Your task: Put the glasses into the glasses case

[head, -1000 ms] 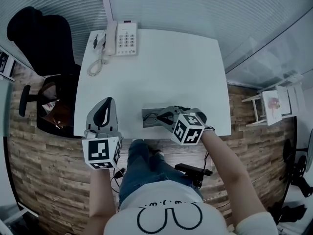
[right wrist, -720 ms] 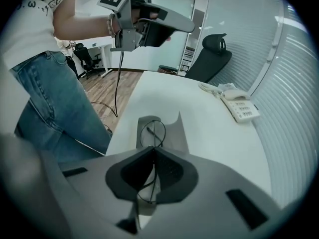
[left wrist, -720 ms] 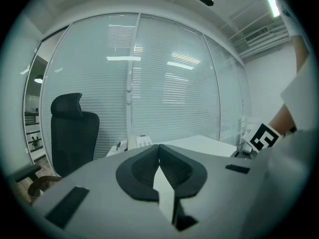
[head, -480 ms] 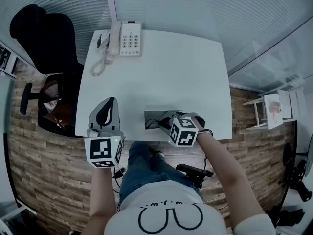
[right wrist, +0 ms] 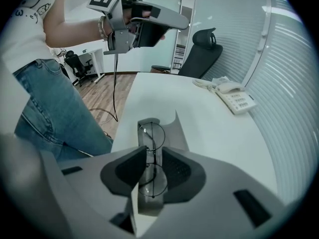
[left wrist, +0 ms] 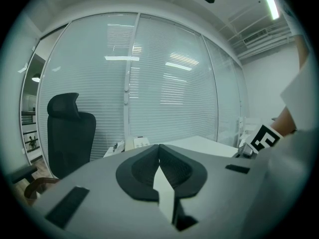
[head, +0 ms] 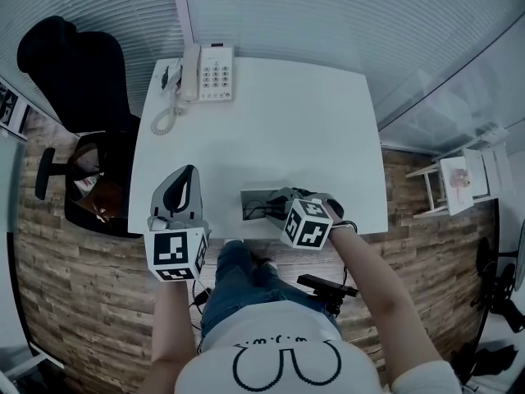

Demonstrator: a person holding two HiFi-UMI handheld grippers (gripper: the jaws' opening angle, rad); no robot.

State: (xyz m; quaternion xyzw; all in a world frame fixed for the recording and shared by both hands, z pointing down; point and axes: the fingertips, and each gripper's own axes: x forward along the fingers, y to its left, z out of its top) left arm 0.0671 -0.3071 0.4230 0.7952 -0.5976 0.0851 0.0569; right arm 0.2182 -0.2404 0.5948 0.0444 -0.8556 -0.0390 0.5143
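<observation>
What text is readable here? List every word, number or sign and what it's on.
No text can be read.
Phone keys: too small to read.
Shirt print: short lettering over a line drawing, too blurred to read.
Left cube and right cube: black-and-white square markers, no words.

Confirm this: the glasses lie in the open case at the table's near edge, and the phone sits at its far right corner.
The corner is wrong: the phone sits at the far left corner of the table, as the head view shows. The rest holds.
</observation>
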